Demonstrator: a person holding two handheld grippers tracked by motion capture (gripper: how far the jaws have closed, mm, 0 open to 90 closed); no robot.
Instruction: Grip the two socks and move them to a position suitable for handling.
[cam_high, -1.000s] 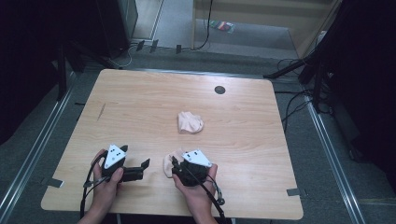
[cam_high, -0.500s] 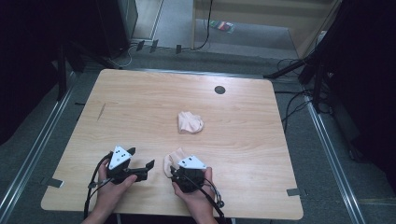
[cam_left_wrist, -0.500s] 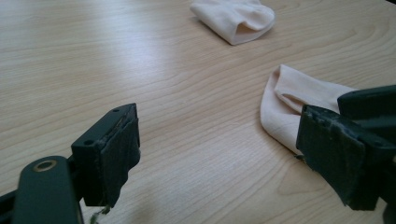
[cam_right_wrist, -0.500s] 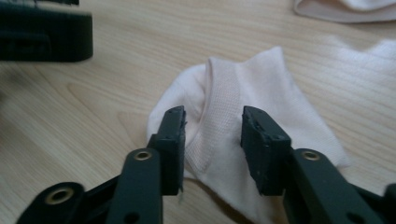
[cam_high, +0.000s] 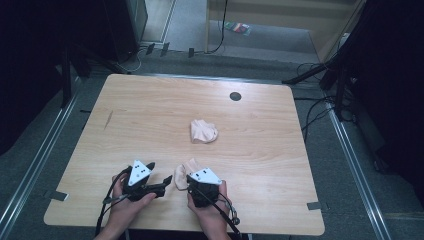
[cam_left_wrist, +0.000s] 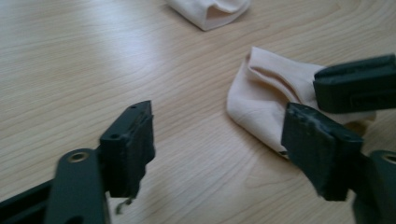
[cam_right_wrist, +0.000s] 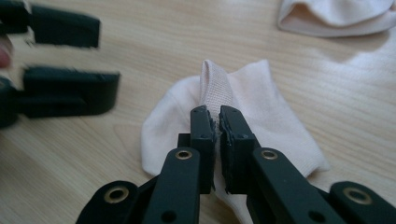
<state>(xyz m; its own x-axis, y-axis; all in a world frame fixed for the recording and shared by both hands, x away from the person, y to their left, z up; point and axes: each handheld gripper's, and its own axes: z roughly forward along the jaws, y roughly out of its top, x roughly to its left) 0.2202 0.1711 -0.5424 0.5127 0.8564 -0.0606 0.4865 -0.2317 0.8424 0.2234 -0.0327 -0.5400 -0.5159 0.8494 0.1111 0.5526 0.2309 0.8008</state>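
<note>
A pale pink sock (cam_right_wrist: 266, 107) lies crumpled near the table's front edge, seen also in the high view (cam_high: 181, 175) and the left gripper view (cam_left_wrist: 261, 98). My right gripper (cam_right_wrist: 218, 116) is shut on a raised fold of this sock; in the high view it (cam_high: 190, 180) sits at the sock's right side. My left gripper (cam_left_wrist: 224, 140) is open, its jaws wide apart just left of the sock (cam_high: 159, 175) and not touching it. A second, bunched pink sock (cam_high: 203, 132) rests at the table's middle.
The wooden table (cam_high: 150, 115) has a dark round grommet hole (cam_high: 235, 96) near its far edge. Floor cables and stand legs (cam_high: 320, 75) lie beyond the right side. Bare wood surrounds the socks.
My left gripper has shifted a little to the right, closer to the near sock. My right gripper has drawn slightly back toward the front edge, still on the sock.
</note>
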